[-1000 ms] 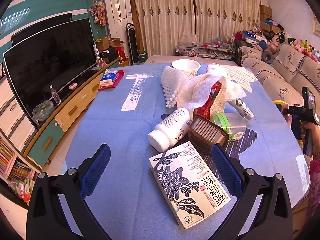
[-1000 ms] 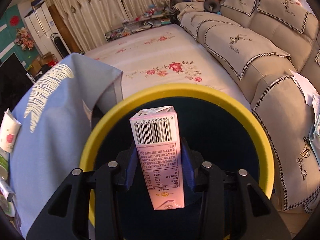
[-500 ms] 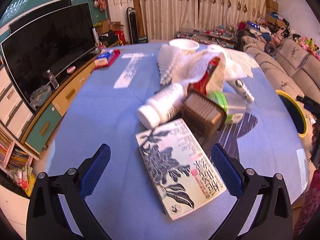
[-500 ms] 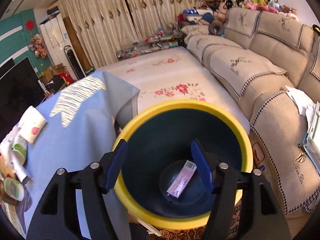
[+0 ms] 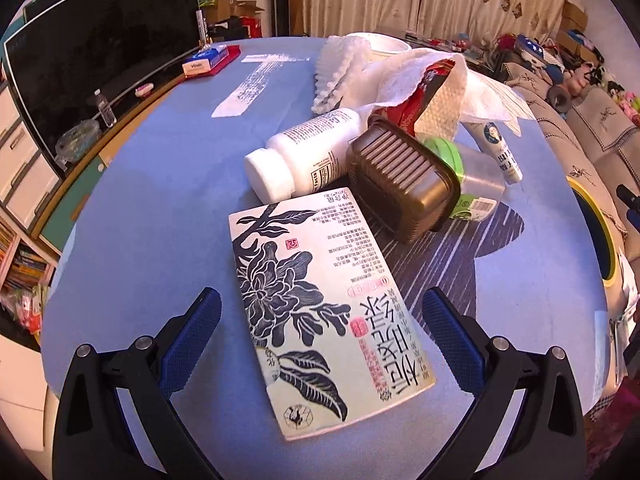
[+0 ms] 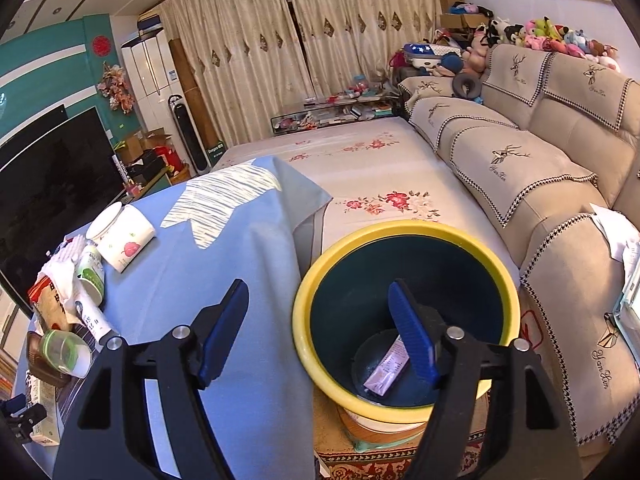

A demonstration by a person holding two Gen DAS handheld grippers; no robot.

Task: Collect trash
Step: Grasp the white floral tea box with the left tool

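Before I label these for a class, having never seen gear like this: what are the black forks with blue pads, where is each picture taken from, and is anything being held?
They are hand-held grabbers; a person carries one in each hand, and a camera on each looks along its two jaws. One picture is from the left gripper, open above a flat flowered box on the blue tablecloth. Behind the box lie a white pill bottle, a brown ribbed tray, a green-lidded jar and crumpled paper towel. The other picture is from the right gripper, jaws opening and holding nothing, above a yellow-rimmed bin beside the table. A pink carton lies at the bin's bottom.
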